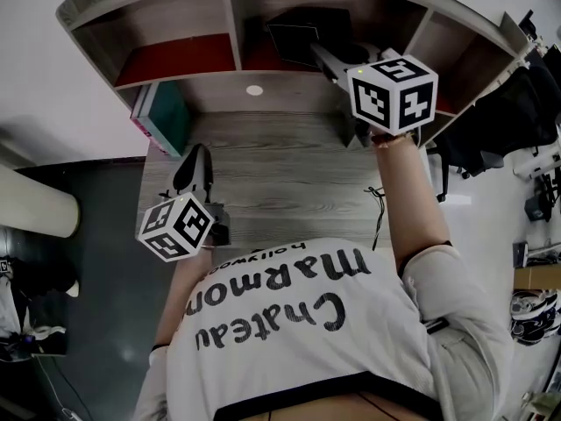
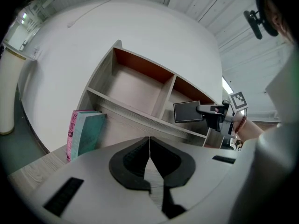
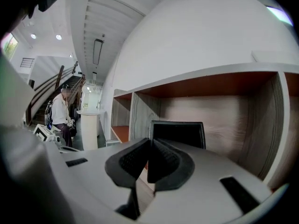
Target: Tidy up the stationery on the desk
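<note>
We are holding the right tool (image 1: 317, 53) at the upper centre of the head view, its jaws clamped on the lower edge of a flat black rectangular board (image 1: 296, 30). The board is standing upright inside the middle compartment of the grey wooden shelf unit (image 1: 210, 90), whose compartment floors are red-brown. We cannot tell whether the board is touching the compartment floor. At the lower left of the frame, we are keeping the left tool (image 1: 198, 154) over the grey wood-grain tabletop (image 1: 289, 174), its jaws pressed together with nothing between them. At the left of the tabletop, a teal-covered book (image 2: 88, 132) and a pink-spined book (image 2: 72, 133) are standing side by side against the shelf unit. A thin black cord (image 1: 379, 204) is lying near the tabletop's right edge.
</note>
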{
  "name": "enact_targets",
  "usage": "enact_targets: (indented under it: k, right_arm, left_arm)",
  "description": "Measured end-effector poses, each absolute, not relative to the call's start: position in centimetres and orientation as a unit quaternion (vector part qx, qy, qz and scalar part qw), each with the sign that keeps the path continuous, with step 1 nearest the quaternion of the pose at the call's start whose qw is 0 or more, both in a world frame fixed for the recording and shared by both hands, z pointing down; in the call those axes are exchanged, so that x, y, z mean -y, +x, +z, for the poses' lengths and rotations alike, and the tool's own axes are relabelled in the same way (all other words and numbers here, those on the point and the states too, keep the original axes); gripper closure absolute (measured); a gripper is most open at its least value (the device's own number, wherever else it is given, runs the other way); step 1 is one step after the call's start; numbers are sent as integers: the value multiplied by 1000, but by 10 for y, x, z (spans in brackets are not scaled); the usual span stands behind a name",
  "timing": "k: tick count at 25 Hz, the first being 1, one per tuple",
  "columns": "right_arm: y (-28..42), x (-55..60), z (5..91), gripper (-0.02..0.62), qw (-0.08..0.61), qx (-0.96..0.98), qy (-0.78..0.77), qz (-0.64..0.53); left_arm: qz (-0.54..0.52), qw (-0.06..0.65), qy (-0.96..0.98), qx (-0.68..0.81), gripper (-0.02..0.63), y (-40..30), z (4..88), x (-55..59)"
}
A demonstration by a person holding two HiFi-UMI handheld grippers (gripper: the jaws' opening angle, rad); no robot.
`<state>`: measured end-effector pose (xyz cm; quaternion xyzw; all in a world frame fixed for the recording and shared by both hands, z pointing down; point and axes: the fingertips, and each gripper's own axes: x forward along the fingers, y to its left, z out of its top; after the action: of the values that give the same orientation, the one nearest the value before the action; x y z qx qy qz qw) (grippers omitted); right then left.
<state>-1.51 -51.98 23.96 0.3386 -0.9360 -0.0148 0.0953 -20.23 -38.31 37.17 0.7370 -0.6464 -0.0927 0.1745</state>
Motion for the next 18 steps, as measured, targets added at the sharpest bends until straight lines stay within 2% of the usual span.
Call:
enact_targets:
  k: [18]
  right_arm:
    - [-4, 486, 228, 552, 230, 927, 292, -53]
  left_arm:
    - [-94, 182, 773, 601, 589, -188, 368, 403]
